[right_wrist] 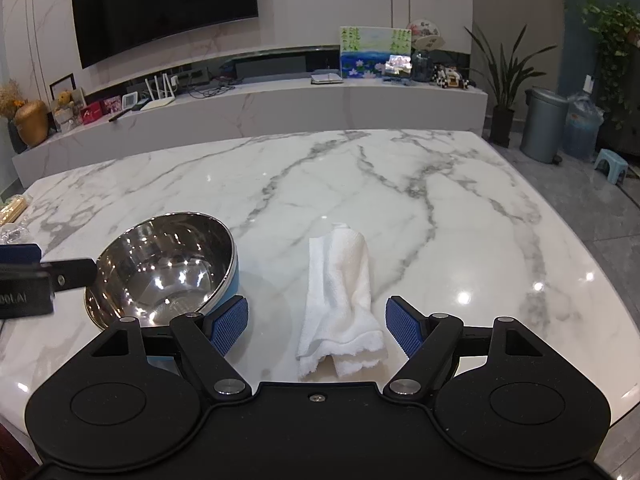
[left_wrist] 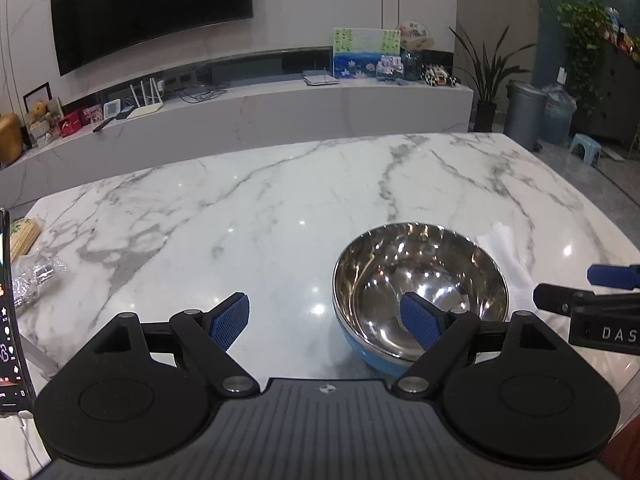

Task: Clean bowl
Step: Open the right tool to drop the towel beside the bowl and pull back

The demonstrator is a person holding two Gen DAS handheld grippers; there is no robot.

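The bowl (left_wrist: 420, 292), steel inside and blue outside, stands on the marble bench (left_wrist: 260, 208). The left tongs (left_wrist: 325, 322) gape wide, their right pad over the bowl's near rim, the left pad beside it over bare bench. The right tongs (right_wrist: 316, 326) are spread wide too, straddling the near end of a white cloth (right_wrist: 340, 300) that lies just right of the bowl (right_wrist: 164, 268).
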